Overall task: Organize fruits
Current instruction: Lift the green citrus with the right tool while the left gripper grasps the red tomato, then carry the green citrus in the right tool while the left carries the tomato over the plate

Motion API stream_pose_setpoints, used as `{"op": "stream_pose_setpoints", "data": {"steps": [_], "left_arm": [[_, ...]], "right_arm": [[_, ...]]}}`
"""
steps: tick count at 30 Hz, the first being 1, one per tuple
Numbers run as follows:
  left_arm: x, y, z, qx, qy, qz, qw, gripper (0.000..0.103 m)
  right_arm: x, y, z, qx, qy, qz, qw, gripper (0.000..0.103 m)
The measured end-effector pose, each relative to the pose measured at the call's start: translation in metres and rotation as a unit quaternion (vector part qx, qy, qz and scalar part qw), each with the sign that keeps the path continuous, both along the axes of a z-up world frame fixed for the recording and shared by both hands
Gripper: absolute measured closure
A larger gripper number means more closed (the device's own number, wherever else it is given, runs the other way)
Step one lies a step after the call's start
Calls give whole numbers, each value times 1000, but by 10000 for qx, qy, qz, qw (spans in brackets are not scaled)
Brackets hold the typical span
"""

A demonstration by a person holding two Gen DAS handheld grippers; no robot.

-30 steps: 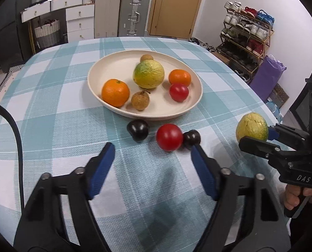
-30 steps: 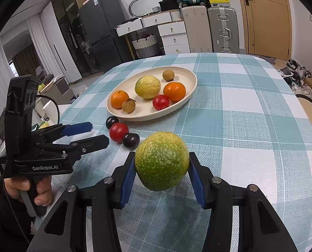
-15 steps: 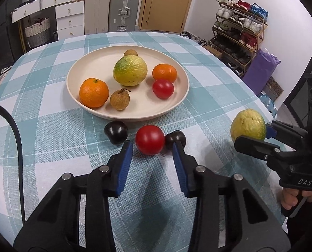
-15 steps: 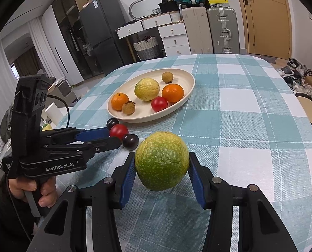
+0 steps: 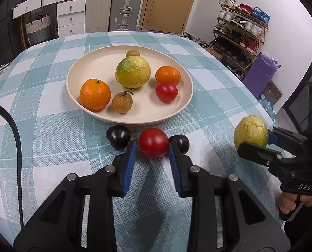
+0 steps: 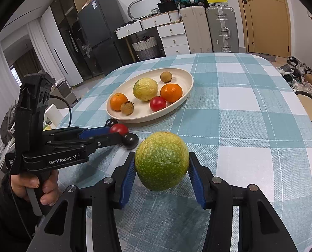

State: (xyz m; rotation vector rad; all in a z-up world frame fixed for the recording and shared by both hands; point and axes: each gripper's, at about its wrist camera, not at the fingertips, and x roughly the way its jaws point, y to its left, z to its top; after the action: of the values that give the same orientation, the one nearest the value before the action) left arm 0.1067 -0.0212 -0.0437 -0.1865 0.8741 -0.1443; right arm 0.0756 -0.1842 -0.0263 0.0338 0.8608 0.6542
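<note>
A cream plate point(image 5: 183, 73) point(image 6: 185, 77) on the checked table holds two oranges, a yellow-green citrus point(image 5: 133, 72), a red tomato and two small brown fruits. In front of it lie a red tomato point(image 5: 153, 142) point(image 6: 119, 128) and two dark plums point(image 5: 118, 137) point(image 5: 182, 142). My left gripper point(image 5: 152, 147) point(image 6: 114, 131) is shut on the red tomato, on the table between the plums. My right gripper point(image 6: 161, 164) point(image 5: 254, 141) is shut on a green-yellow citrus point(image 6: 161, 160) point(image 5: 250, 133), held above the table to the right of the plate.
The table edge curves away at right, with a shoe rack point(image 5: 239, 31) and purple bag point(image 5: 259, 71) beyond. Drawers, suitcases point(image 6: 221, 29) and a wicker basket stand behind the table. A black cable point(image 5: 15, 134) runs along the left.
My left gripper moved forward around the red tomato and its fingers closed onto it. My right gripper kept holding the citrus nearly still.
</note>
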Motion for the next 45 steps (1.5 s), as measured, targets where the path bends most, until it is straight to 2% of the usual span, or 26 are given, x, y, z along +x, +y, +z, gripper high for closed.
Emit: {"op": "stream_pose_setpoints", "data": {"steps": [12, 16, 19, 22, 28, 30, 45], "left_arm": [[-20, 2, 0, 84, 5, -48, 10000, 80], [-18, 4, -4, -56, 130, -28, 9999, 79], [-13, 1, -4, 94, 144, -30, 9998, 71], [-7, -1, -6, 105, 189, -20, 9998, 70], [-3, -3, -3, 14, 31, -100, 9999, 70], [-4, -4, -2, -7, -6, -181, 9998, 76], [-23, 9, 17, -63, -357, -90, 9993, 76]], "right_arm": [[0, 2, -1, -12, -11, 41, 10000, 54], [0, 3, 0, -11, -16, 23, 10000, 54], [0, 2, 1, -15, -41, 17, 10000, 54], [1, 0, 1, 12, -30, -21, 10000, 54], [3, -1, -1, 15, -2, -31, 10000, 54], [3, -1, -2, 13, 2, -28, 10000, 54], [4, 9, -1, 22, 10, -29, 10000, 54]]}}
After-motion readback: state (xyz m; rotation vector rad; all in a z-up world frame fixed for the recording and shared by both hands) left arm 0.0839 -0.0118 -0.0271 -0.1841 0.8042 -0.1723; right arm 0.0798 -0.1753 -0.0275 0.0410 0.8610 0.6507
